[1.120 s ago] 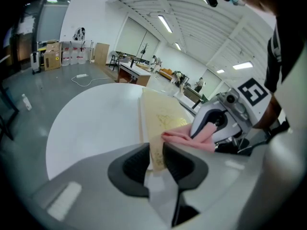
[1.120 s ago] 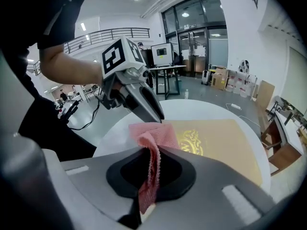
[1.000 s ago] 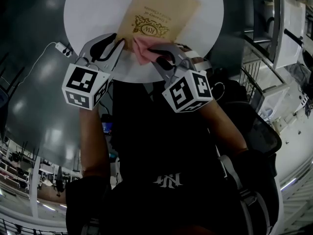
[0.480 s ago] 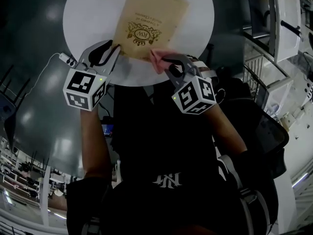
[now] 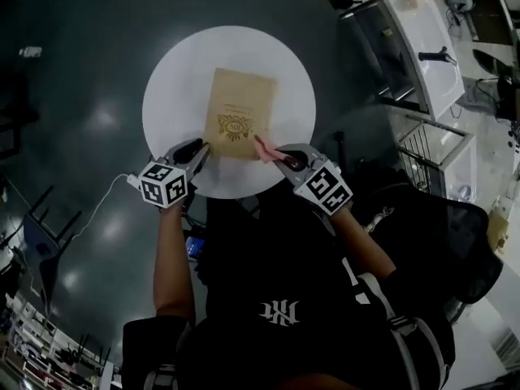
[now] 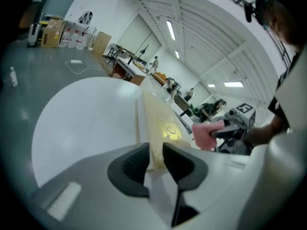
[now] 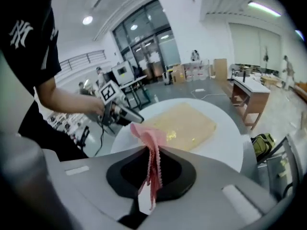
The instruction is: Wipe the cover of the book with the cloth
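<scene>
Your left gripper (image 6: 154,150) is closing on the near corner of the book (image 6: 160,119), and its pads look to meet cover and page edge. Your right gripper (image 7: 152,159) is clamped on the cloth (image 7: 149,137), with the book lying just beyond its jaws. By my reading the book is steadied but the cover is yet to be wiped; no wiped patch shows. The cover is tan, matte and flat with a gilt emblem. The cloth is thin, pink, limp and scallop-edged. Both rest over a smooth round white table (image 5: 175,96).

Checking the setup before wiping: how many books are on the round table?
1: the tan book lies flat on the white round table, near its middle. None seems hidden.
</scene>
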`<state>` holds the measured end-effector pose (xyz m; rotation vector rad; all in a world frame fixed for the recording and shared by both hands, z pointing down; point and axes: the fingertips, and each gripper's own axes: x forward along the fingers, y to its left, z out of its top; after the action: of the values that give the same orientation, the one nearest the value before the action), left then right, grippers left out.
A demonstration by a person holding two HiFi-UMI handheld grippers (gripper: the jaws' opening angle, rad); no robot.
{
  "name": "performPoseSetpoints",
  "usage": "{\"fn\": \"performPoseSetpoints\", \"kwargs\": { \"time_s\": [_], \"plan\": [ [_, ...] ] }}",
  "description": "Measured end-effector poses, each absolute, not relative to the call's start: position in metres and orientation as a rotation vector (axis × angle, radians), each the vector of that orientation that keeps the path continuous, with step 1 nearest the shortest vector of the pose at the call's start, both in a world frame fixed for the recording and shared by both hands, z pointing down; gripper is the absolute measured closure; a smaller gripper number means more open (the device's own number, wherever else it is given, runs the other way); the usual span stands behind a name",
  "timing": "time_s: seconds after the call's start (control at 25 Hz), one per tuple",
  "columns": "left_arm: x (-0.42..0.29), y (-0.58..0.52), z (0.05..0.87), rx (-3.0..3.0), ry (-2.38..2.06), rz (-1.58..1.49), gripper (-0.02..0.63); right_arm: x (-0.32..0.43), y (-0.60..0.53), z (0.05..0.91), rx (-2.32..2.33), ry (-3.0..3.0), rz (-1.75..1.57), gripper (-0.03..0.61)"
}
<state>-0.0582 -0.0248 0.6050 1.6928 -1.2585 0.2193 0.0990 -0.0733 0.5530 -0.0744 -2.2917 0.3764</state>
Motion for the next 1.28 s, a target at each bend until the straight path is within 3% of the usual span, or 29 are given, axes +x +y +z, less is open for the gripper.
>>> {"fn": "performPoseSetpoints", "kwargs": {
  "time_s": [0.2, 0.4, 0.76, 0.96, 1.28],
  "plan": [
    [-0.075, -0.044, 0.546, 1.937, -1.264, 0.286, 0.538, 0.07, -0.091, 0.463, 0.117, -2.531, 0.506, 0.567],
    [-0.053, -0.026, 0.451, 2.185, -1.173, 0.239, 0.609, 0.066, -0.052, 0.375, 0.233, -2.695, 0.495, 0.568],
    [0.003, 0.028, 0.319, 2.542, -0.946, 0.122, 0.611, 0.058, 0.025, 0.273, 0.288, -2.966, 0.465, 0.566],
    [0.032, 0.076, 0.3, 2.546, -0.837, -0.033, 0.611, 0.063, 0.063, 0.258, 0.289, -2.996, 0.477, 0.568],
    [0.068, 0.139, 0.311, 2.522, -0.802, 0.141, 0.611, 0.105, 0.111, 0.252, 0.285, -3.014, 0.489, 0.568]
  ]
}}
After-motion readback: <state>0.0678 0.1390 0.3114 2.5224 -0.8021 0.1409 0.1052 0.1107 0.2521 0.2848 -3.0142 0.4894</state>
